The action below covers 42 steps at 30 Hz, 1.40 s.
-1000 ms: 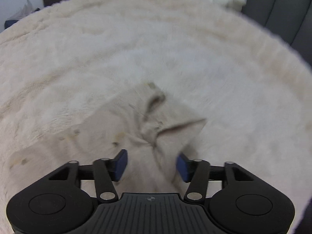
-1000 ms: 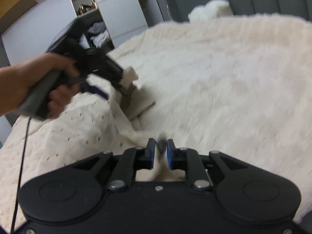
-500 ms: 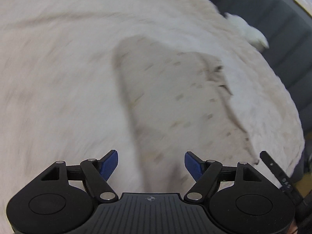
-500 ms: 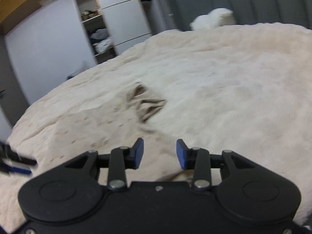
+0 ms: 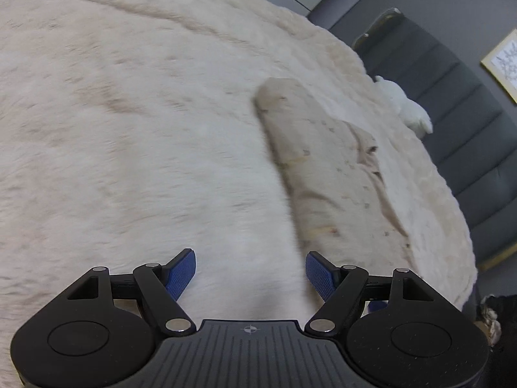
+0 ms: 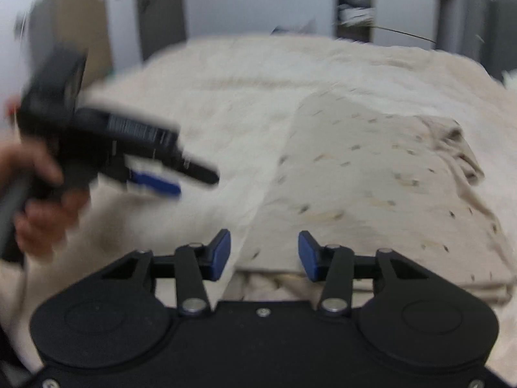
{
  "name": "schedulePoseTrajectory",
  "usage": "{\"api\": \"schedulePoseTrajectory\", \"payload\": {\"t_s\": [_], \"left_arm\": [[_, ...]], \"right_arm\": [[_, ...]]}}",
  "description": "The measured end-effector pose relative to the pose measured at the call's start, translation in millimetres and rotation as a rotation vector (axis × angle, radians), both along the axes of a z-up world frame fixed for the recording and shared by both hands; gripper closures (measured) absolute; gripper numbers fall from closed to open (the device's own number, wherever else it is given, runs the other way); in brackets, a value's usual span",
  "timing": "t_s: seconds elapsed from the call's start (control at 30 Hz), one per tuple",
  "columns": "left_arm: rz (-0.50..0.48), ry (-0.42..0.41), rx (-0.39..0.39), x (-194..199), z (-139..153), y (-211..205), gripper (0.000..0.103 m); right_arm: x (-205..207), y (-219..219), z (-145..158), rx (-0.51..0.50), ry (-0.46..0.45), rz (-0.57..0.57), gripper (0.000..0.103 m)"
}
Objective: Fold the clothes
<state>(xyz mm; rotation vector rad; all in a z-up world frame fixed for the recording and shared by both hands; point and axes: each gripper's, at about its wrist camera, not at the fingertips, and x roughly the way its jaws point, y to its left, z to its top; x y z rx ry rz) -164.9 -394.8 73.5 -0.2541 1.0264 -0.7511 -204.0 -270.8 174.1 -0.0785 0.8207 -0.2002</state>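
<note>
A beige garment [image 5: 326,168] with small eyelet holes lies folded into a long strip on a cream fluffy blanket [image 5: 129,129]. In the right wrist view the garment [image 6: 371,187] lies flat just ahead of the fingers. My left gripper [image 5: 250,273] is open and empty, above the blanket to the left of the garment's near end. My right gripper [image 6: 264,253] is open and empty, over the garment's near edge. The left gripper, held in a hand, also shows blurred in the right wrist view [image 6: 155,168], left of the garment.
A grey padded headboard [image 5: 458,103] runs along the bed's far side with a white plush toy [image 5: 407,110] against it. A framed picture [image 5: 504,61] hangs above. An open wardrobe with clothes on shelves [image 6: 355,3] stands behind the bed.
My right gripper let go of the garment and opened. Both grippers pulled back and swung round, and the garment now lies flat in a folded strip.
</note>
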Motion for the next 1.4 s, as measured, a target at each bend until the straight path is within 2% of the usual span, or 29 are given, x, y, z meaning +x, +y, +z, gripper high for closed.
{"api": "schedulePoseTrajectory", "payload": {"t_s": [0.03, 0.1, 0.2, 0.23, 0.3, 0.33, 0.37, 0.4, 0.47, 0.5, 0.53, 0.57, 0.6, 0.67, 0.7, 0.73, 0.77, 0.9, 1.0, 1.07, 1.2, 1.33, 1.37, 1.4], "left_arm": [[-0.008, -0.007, 0.011, 1, 0, 2, 0.033], [-0.03, -0.02, -0.001, 2, 5, 7, 0.033], [-0.041, -0.07, 0.003, -1, 14, 8, 0.033], [-0.043, -0.058, -0.023, -2, 16, 10, 0.033], [-0.058, -0.038, -0.066, -4, 18, 10, 0.033], [-0.067, -0.039, -0.07, -7, 19, 9, 0.033], [-0.079, -0.047, -0.067, -10, 20, 7, 0.033], [-0.094, -0.056, -0.062, -14, 22, 5, 0.033], [-0.107, -0.06, -0.061, -20, 23, 1, 0.033], [-0.108, -0.052, -0.068, -22, 22, 0, 0.033], [-0.107, -0.043, -0.076, -24, 21, 0, 0.033], [-0.104, -0.039, -0.076, -25, 20, -1, 0.033], [-0.102, -0.037, -0.073, -26, 19, -1, 0.033], [-0.102, -0.041, -0.066, -28, 17, -2, 0.033], [-0.101, -0.04, -0.062, -28, 16, -2, 0.033], [-0.098, -0.037, -0.058, -28, 15, -1, 0.033], [-0.095, -0.032, -0.055, -28, 13, -1, 0.033], [-0.083, -0.027, -0.047, -25, 10, 1, 0.033], [-0.073, -0.025, -0.049, -22, 8, 2, 0.033], [-0.072, -0.025, -0.049, -21, 8, 2, 0.033], [-0.078, -0.036, -0.039, -19, 10, 1, 0.033], [-0.07, -0.038, -0.054, -18, 13, 3, 0.033], [-0.068, -0.037, -0.058, -18, 14, 4, 0.033], [-0.065, -0.038, -0.06, -18, 14, 5, 0.033]], "right_arm": [[-1, 3, -2, -0.011, 0.014, -0.005, 0.099], [-5, 8, -3, -0.015, 0.028, -0.008, 0.099], [-21, 18, 12, -0.014, -0.009, 0.039, 0.103], [-31, 20, 21, 0.032, -0.017, 0.079, 0.103], [-43, 17, 27, 0.074, -0.038, 0.062, 0.096], [-54, 8, 32, 0.114, -0.077, 0.005, 0.093], [-63, -5, 34, 0.169, -0.122, -0.053, 0.087], [-64, -9, 33, 0.181, -0.131, -0.066, 0.077], [-74, -44, 29, 0.339, -0.2, -0.198, 0.071], [-76, -51, 27, 0.387, -0.214, -0.221, 0.071], [-79, -76, 16, 0.562, -0.253, -0.298, 0.07], [-79, -92, 6, 0.691, -0.261, -0.348, 0.068], [-77, -102, 1, 0.764, -0.263, -0.372, 0.068], [-77, -126, -27, 1.024, -0.288, -0.479, 0.068], [-77, -130, -33, 1.067, -0.291, -0.504, 0.068], [-76, -137, -46, 1.167, -0.302, -0.559, 0.068], [-76, -138, -53, 1.224, -0.318, -0.577, 0.068], [-70, -140, -65, 1.317, -0.403, -0.58, 0.069], [-67, -136, -77, 1.423, -0.482, -0.583, 0.07], [-67, -129, -81, 1.453, -0.432, -0.593, 0.071], [-71, -117, -78, 1.377, -0.426, -0.58, 0.073], [-47, -117, -78, 1.367, -0.453, -0.568, 0.072], [-40, -113, -74, 1.338, -0.448, -0.54, 0.074], [-36, -110, -71, 1.322, -0.444, -0.519, 0.086]]}}
